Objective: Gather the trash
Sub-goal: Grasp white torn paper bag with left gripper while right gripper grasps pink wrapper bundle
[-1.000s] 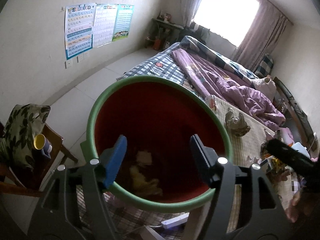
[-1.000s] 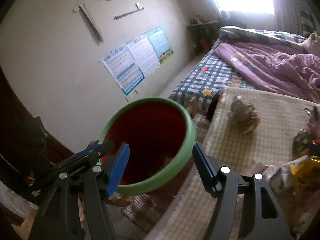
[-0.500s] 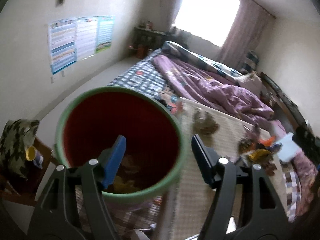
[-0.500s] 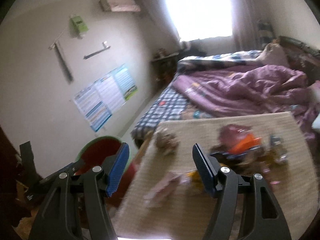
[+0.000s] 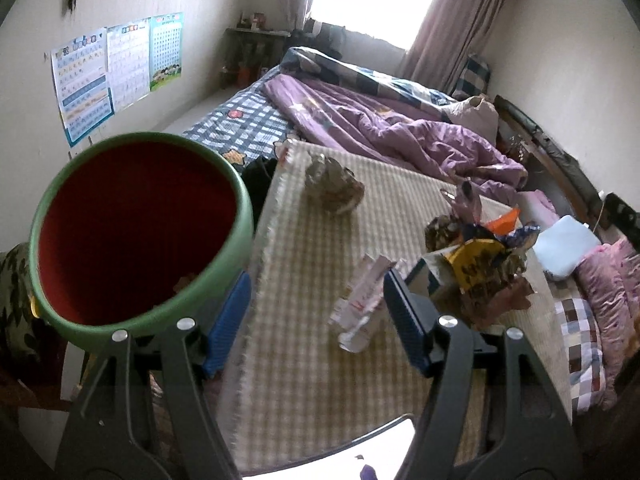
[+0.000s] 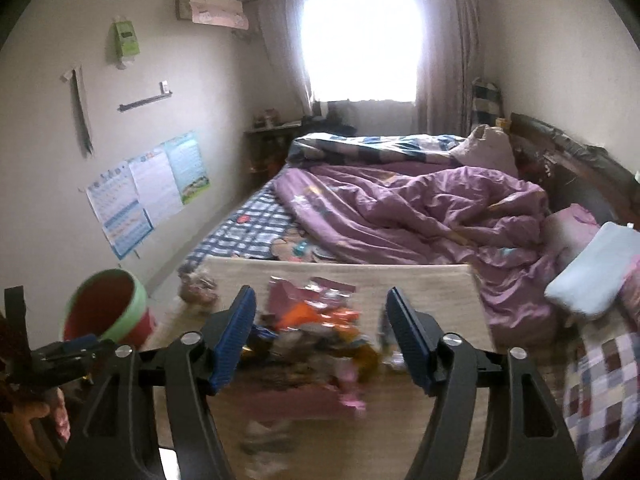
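We see a bedroom from two handheld grippers. Our left gripper (image 5: 316,316) has its blue-padded jaws spread wide with nothing between them, above the near edge of a checked woven mat (image 5: 304,380) laid on the bed. Just to its left stands the trash bin (image 5: 136,232), red inside with a green rim, at the mat's left edge. Trash lies on the mat: a crumpled brownish wad (image 5: 334,190) near the far edge, a pale crushed wrapper (image 5: 362,304) close to the right jaw, and a heap of colourful wrappers (image 5: 476,264) to the right. Our right gripper (image 6: 320,332) hovers over that same heap (image 6: 316,328), which looks blurred; its jaws are opening and grip nothing. Behind the mat, a purple duvet (image 6: 412,212) lies rumpled. Posters (image 6: 148,188) hang on the left wall.
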Action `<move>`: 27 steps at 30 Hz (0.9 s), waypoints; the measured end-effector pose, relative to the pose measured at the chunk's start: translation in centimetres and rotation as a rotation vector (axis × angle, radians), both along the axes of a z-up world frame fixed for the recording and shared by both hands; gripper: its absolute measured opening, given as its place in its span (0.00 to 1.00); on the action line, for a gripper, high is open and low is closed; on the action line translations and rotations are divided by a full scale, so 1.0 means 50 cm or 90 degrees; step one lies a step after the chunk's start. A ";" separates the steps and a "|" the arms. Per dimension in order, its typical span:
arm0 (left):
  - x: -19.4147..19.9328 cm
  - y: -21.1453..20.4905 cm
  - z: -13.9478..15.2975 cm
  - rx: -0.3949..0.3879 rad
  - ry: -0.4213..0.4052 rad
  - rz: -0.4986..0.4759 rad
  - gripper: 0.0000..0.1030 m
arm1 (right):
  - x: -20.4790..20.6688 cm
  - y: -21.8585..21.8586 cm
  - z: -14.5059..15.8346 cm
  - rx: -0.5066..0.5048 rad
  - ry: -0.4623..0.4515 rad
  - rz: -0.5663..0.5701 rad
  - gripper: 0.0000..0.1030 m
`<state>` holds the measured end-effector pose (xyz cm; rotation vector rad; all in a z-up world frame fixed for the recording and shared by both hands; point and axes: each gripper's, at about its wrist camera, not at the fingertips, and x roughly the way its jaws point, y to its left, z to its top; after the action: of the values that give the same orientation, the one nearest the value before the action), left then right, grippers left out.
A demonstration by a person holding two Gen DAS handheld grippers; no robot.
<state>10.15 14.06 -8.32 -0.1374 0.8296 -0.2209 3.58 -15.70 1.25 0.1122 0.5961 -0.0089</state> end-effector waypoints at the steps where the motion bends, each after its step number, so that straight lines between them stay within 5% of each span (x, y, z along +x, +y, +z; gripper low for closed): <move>1: -0.003 -0.011 -0.005 0.003 0.003 0.003 0.64 | -0.004 -0.015 -0.009 0.012 0.005 -0.002 0.68; 9: 0.007 -0.077 -0.049 0.040 0.027 0.002 0.64 | -0.020 -0.050 -0.137 0.141 0.115 0.030 0.68; 27: 0.083 -0.155 -0.136 0.101 0.127 -0.025 0.63 | 0.004 -0.083 -0.189 0.164 0.171 0.083 0.68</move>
<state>14.29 6.31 -15.11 0.0071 1.0456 -0.1793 3.81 -19.83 -8.19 0.3249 0.8716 0.1824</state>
